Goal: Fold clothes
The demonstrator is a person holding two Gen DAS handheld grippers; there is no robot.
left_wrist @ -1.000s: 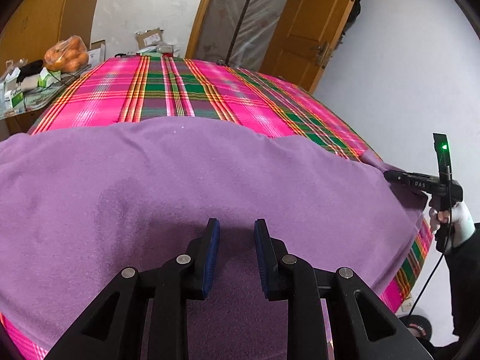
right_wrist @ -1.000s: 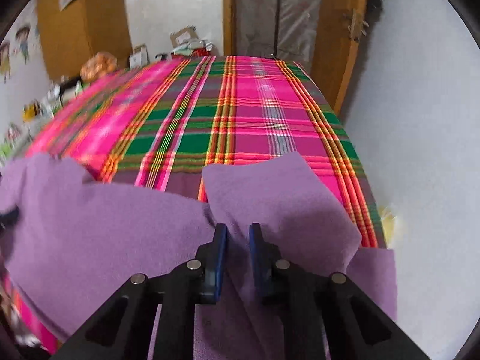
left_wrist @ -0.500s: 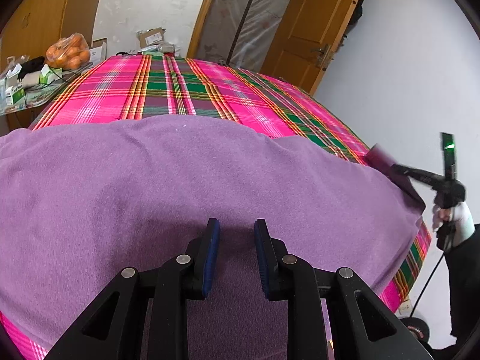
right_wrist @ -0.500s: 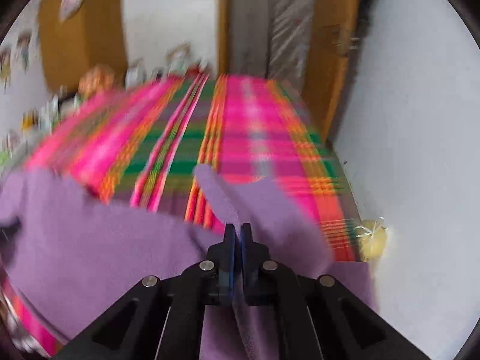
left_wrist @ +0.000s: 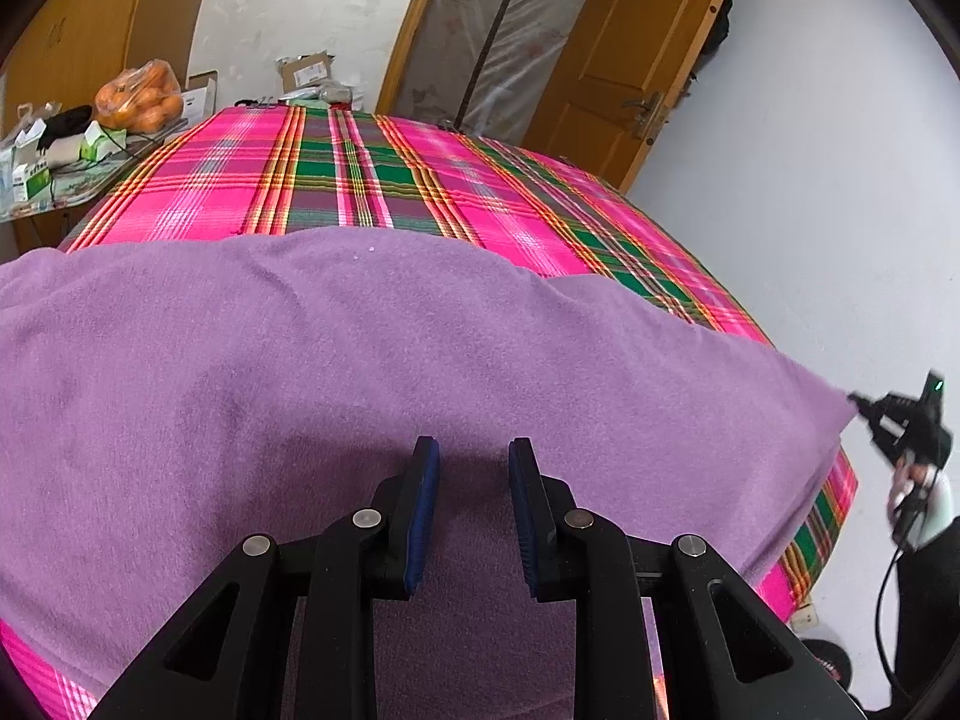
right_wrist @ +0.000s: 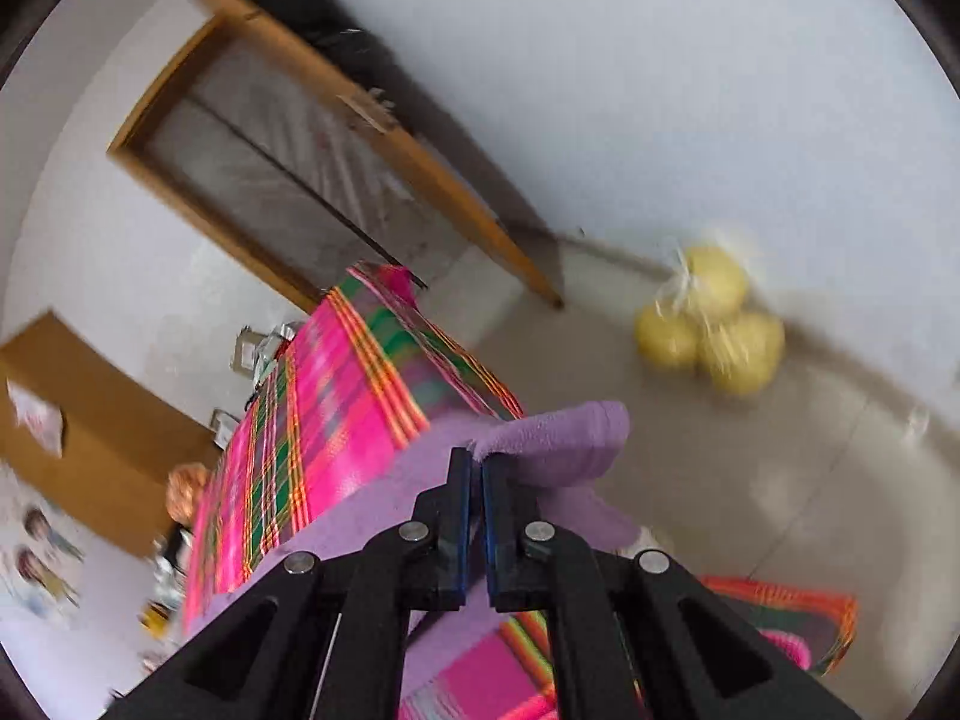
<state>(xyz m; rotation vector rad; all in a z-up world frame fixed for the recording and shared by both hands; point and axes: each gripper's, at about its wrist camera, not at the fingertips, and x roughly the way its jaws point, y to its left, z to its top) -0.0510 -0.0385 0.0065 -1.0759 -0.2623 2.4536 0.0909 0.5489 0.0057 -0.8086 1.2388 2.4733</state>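
A purple fleece garment (left_wrist: 372,372) lies spread over the near part of a pink and green plaid bed (left_wrist: 384,180). My left gripper (left_wrist: 473,450) is open just above the purple cloth and holds nothing. My right gripper (right_wrist: 474,462) is shut on a corner of the purple garment (right_wrist: 558,432) and holds it out past the bed's right edge, stretched to a point. The right gripper also shows in the left wrist view (left_wrist: 864,405) at the far right, at the garment's corner.
A wooden door (left_wrist: 636,60) and white wall stand beyond the bed on the right. A bag of oranges (left_wrist: 141,96) and boxes sit on a side table (left_wrist: 36,204) at the left. A bag of yellow fruit (right_wrist: 714,324) lies on the floor by the wall.
My right gripper closed on the garment's corner, then swung out to the right and tilted, pulling the corner taut off the bed's edge. The left gripper stayed open in place.
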